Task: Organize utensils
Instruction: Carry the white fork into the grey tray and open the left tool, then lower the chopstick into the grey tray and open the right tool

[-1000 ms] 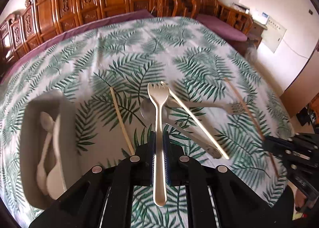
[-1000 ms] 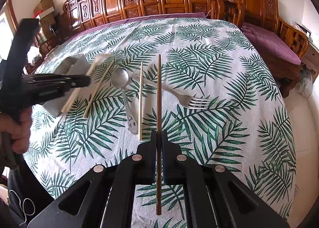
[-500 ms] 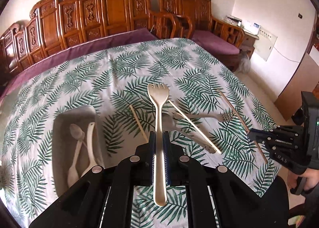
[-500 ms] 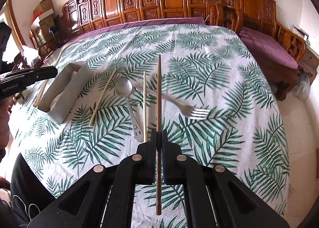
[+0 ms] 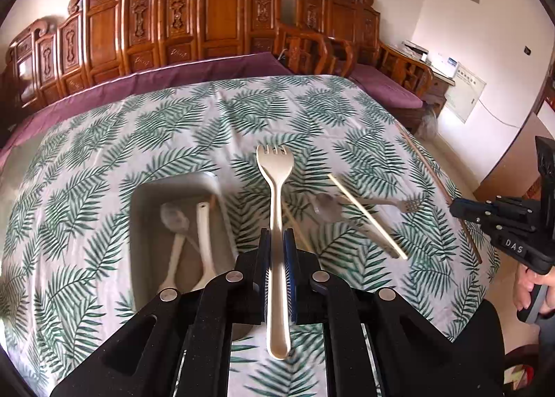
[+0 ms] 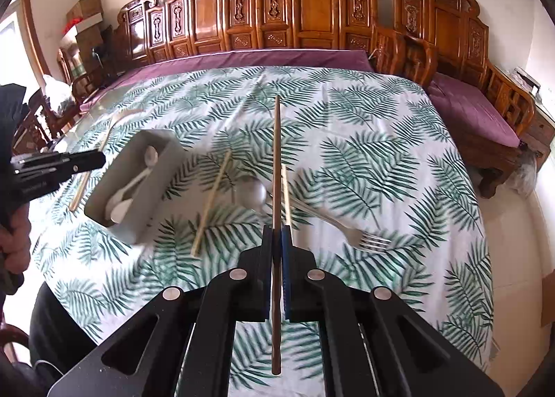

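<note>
The left gripper (image 5: pixel 276 251) is clamping the cream fork (image 5: pixel 275 209) mid-handle above the tray (image 5: pixel 138 223) (light, stiff, probably slippery), while the right gripper (image 6: pixel 276 247) is pinching a thin brown chopstick (image 6: pixel 276 168).

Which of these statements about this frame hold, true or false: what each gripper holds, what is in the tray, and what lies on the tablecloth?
1. The left gripper holds a cream plastic fork, prongs pointing away. True.
2. The right gripper is open with nothing in it. False: its jaws are shut on a dark brown chopstick.
3. The grey tray holds pale spoons. True.
4. A metal fork lies inside the tray. False: it lies on the tablecloth, right of the tray.
5. A metal spoon lies on the tablecloth between two light chopsticks. True.
</note>
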A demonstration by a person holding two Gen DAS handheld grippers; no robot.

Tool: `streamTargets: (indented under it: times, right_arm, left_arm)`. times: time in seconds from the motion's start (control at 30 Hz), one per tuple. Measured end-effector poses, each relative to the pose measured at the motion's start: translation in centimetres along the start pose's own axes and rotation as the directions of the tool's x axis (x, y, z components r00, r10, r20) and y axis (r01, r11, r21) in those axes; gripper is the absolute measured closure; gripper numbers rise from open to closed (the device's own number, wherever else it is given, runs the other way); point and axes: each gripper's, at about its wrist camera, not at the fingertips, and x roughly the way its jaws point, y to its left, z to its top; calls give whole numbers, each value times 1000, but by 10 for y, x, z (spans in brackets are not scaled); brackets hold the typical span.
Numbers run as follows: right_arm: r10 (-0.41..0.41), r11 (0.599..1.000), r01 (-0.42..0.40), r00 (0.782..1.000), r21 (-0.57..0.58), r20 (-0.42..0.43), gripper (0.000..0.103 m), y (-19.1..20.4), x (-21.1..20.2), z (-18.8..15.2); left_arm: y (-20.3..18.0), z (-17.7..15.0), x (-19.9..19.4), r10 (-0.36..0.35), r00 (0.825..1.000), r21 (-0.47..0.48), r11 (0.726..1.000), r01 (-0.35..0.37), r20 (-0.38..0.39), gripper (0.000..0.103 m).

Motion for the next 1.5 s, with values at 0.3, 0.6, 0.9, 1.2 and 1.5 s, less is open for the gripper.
streamTargets:
  times: [0.3,0.6,0.9,1.2,1.5]
  right_arm:
    - [36,998,-36,999,-45,-15,97,47,17,32]
    - [75,992,-78,997,-99,-35,97,95,38,49]
    - [108,983,-119,990,-139,-85,97,133,61,52]
    - [177,974,-194,975,-121,-137,97,171,95,56]
    - [247,964,-260,953,-57,-173,97,205,129,59]
  left_arm:
    - [53,-6,0,26,1000,-63,998,-26,-12,96]
    - [87,-19,21,47,998,-107,993,-51,-42,96]
    - [101,-19,35,35,999,-134,990,-40,-40,95]
    - [116,-27,14,48,999,-164,985,-51,-22,85]
    - [135,-33,-6,95,995,-191,977,-94,-4,82]
